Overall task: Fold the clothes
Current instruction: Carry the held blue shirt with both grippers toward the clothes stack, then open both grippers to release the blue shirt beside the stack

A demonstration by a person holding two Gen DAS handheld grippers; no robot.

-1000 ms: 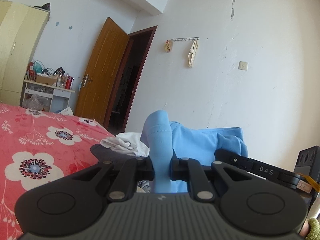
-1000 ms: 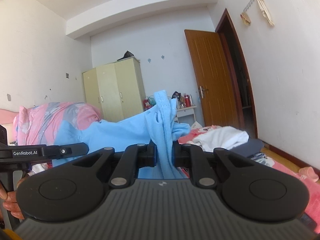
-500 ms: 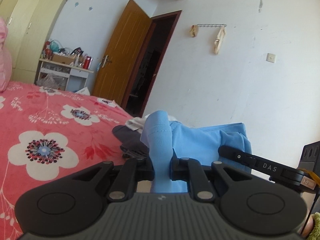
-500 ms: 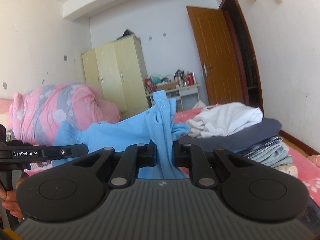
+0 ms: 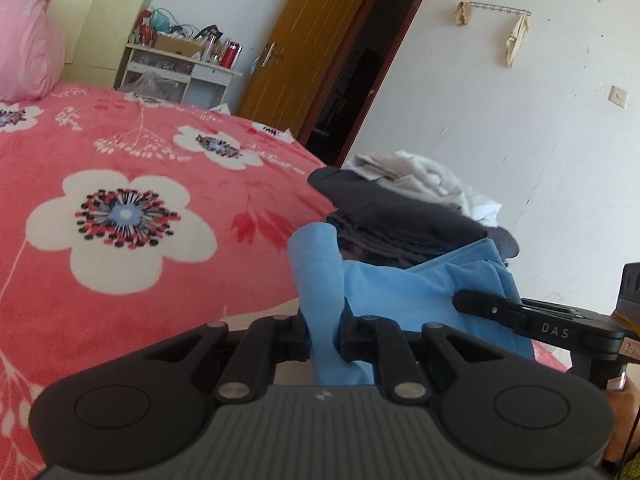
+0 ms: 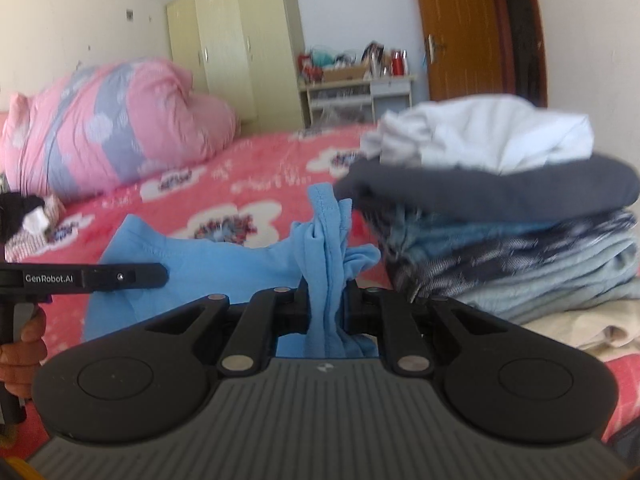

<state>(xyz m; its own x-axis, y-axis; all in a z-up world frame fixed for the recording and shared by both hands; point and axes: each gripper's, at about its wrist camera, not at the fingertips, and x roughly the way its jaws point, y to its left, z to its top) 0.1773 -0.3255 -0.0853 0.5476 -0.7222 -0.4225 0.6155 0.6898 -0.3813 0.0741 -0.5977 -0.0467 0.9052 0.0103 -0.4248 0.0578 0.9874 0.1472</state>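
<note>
Blue shirt (image 5: pixel 404 296) pinched at both ends, one bunched edge in each claw. Left claw (image 5: pixel 325 330) clamped narrow on a folded blue edge that sticks up between its fingers (image 5: pixel 352 336); rest of the cloth runs right toward the other tool. Right claw (image 6: pixel 327 306) clamped narrow on a thicker gathered wad of the same blue shirt (image 6: pixel 224 260), cloth stretching left to the left tool's finger marked GenRobot.AI (image 6: pixel 84 278). Shirt hangs spread between the two claws just above the red flowered bedspread (image 5: pixel 120 208), near the bed's edge; cannot tell if the lower part touches the bed. A hand (image 6: pixel 24 344) grips the left tool's handle at the left edge of the right wrist view.

Stack of folded clothes (image 6: pixel 508 248) on the bed just beside the shirt, right of the right claw: white top (image 6: pixel 488 136) loosely on top, dark grey piece (image 6: pixel 496 192) under it, denim and pale blue layers below, cream one at the bottom. Same pile (image 5: pixel 404 216) sits beyond the shirt in the left view. Pink quilt bundle (image 6: pixel 116 128) at the far side of the bed. Yellow wardrobe (image 6: pixel 236 44), cluttered white desk (image 6: pixel 360 88), open brown door (image 5: pixel 304 44) behind. Right view is motion-blurred
</note>
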